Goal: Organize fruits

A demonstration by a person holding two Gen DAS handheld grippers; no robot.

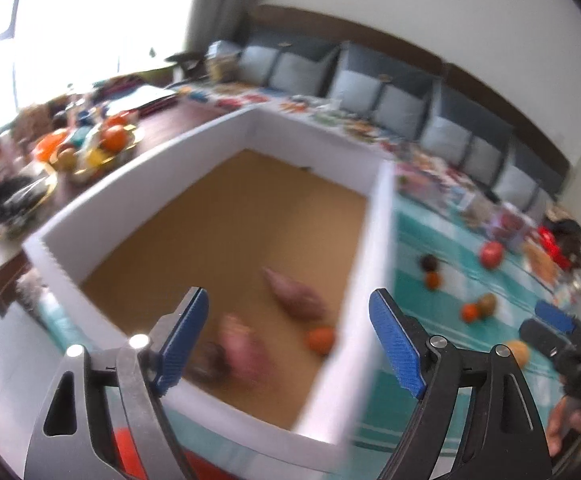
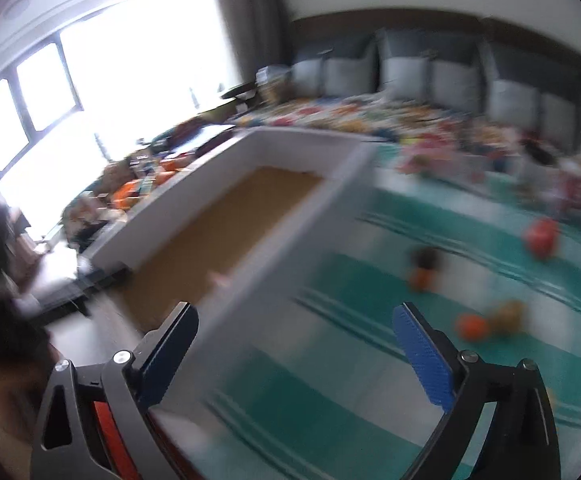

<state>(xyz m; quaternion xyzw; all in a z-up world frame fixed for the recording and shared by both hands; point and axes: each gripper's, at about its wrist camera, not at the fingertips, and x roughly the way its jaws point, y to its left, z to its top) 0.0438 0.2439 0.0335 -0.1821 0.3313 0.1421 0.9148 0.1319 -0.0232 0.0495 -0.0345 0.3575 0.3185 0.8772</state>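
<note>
Currently the left gripper [image 1: 288, 340] hovers over the near corner of a white-walled box [image 1: 374, 240] with a brown cardboard floor, its blue-padded fingers [image 1: 184, 340] spread wide with nothing between them. Inside the box lie two pinkish-purple sweet potatoes: one long and tapered [image 1: 294, 294], the other [image 1: 242, 350] blurred, just beside a dark round fruit [image 1: 210, 360] near the left finger. A small orange [image 1: 321, 339] sits against the box's right wall, close to the tapered potato's thick end.

Outside the box, on the teal-and-white striped cloth [image 1: 410, 240], more fruit is scattered: a red apple [image 1: 491, 254], a dark fruit [image 1: 429, 263] touching a small orange [image 1: 433, 280], another orange [image 1: 470, 313] touching a brownish kiwi-like fruit [image 1: 486, 305], and a yellow-tan fruit [image 1: 518, 353] next to the right gripper [image 1: 546, 326].

From the right wrist view, heavily blurred, the right gripper [image 2: 294, 356] is also wide open and holds nothing, straddling the box's wall [image 2: 290, 240]. To the left, on the dark desk [image 1: 170, 120], a plate of assorted fruit [image 1: 106, 144] stands well apart from the box.
</note>
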